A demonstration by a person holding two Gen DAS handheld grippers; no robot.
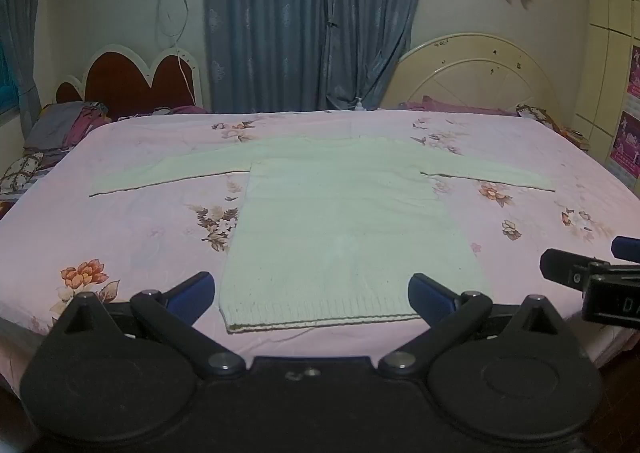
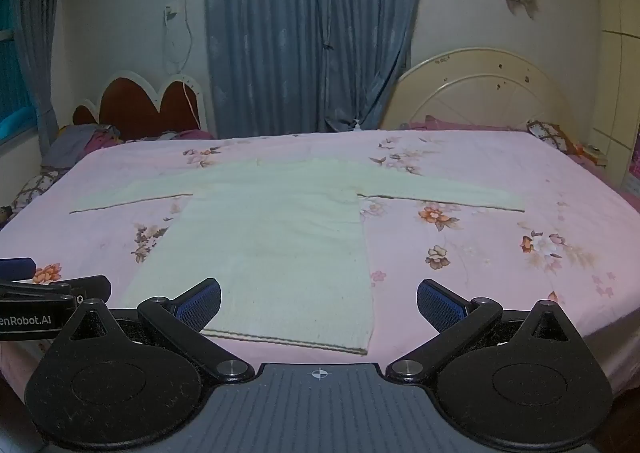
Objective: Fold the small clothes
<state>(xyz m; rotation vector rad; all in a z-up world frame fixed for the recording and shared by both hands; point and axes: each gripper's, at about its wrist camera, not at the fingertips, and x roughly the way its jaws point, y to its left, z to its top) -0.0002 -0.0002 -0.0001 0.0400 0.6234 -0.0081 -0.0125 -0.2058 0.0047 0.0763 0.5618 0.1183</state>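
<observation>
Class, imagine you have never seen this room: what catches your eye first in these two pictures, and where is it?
First, the pale knitted sweater laid flat with sleeves spread wide, in the middle of the pink flowered bedsheet. Next, the open black left hand-held gripper and right hand-held gripper, poised at the sweater's near hem, holding nothing. Behind, blue-grey curtains hang between two headboards.

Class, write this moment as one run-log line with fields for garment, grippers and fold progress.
garment: pale knit sweater flat on floral bedsheet, sleeves out | left hand-held gripper: open, empty | right hand-held gripper: open, empty | folds: none
</observation>
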